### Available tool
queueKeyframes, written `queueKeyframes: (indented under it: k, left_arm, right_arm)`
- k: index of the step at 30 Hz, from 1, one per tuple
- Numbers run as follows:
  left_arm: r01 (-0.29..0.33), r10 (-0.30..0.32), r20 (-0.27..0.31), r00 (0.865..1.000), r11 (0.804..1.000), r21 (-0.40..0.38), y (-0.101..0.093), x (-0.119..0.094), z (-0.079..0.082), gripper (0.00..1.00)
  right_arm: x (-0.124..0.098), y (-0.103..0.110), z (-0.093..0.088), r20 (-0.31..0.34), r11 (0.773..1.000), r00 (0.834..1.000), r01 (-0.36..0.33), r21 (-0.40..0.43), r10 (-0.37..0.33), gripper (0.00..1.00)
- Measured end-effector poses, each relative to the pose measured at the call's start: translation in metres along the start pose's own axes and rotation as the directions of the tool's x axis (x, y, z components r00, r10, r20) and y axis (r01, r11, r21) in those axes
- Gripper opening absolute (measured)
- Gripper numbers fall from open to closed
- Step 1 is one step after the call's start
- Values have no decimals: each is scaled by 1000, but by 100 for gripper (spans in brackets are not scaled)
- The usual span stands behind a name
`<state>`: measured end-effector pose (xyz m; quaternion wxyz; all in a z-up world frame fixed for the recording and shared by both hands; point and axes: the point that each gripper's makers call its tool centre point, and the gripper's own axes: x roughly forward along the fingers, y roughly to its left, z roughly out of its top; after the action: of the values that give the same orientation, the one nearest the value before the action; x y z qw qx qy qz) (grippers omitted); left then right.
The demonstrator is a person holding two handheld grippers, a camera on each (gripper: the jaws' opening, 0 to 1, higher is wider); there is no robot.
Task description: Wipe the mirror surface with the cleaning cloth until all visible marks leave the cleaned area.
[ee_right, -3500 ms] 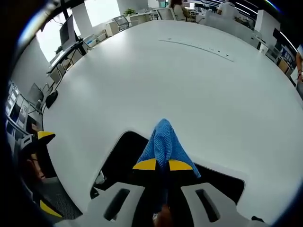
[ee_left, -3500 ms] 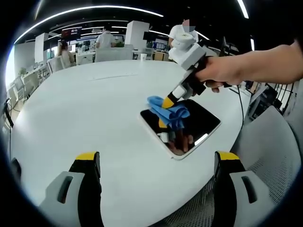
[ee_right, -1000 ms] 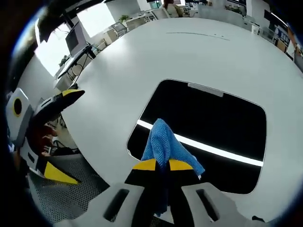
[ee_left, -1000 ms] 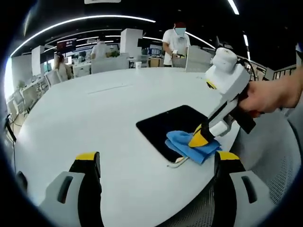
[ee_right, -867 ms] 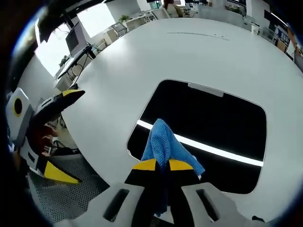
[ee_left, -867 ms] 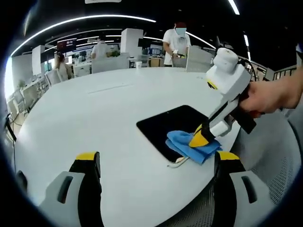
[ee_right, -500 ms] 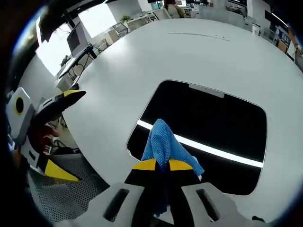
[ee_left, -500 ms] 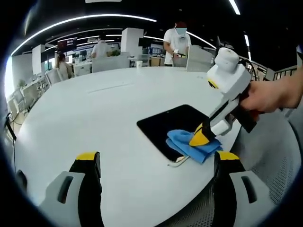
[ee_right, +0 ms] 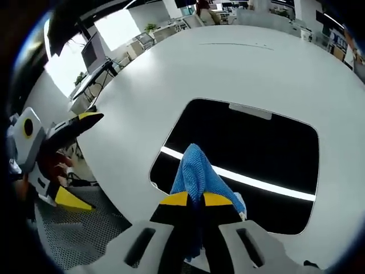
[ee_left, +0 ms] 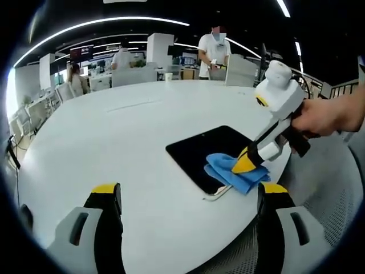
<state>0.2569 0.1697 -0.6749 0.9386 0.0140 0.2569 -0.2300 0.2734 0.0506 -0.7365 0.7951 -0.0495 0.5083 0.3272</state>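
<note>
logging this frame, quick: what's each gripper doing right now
Left gripper: open, holding nothing.
Right gripper: shut on the blue cloth, pressing it on the mirror.

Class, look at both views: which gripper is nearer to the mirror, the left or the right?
The right gripper: it presses the blue cloth onto the mirror at its near corner. The left gripper hangs open, apart from the mirror, above the white table.

Round white table (ee_left: 114, 131), standing person (ee_left: 215, 48), office desks (ee_left: 94, 65), monitor (ee_right: 92, 48), mesh chair (ee_left: 336, 200)
</note>
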Motion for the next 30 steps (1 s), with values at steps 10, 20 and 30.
queueKeyframes:
  k: [10, 20, 30]
  left_arm:
    - [2, -2, -1, 1000, 1000, 0, -1, 0, 0, 98]
    - [4, -4, -10, 1000, 1000, 0, -1, 1, -2, 97]
    - [11, -11, -15, 1000, 1000, 1, -3, 0, -3, 97]
  right_arm:
    - [-5, -10, -4, 1, 998, 1000, 5, 55, -5, 2]
    - [-8, -16, -6, -9, 997, 1000, 19, 76, -19, 2]
    - [-8, -17, -6, -14, 996, 1000, 27, 87, -25, 2]
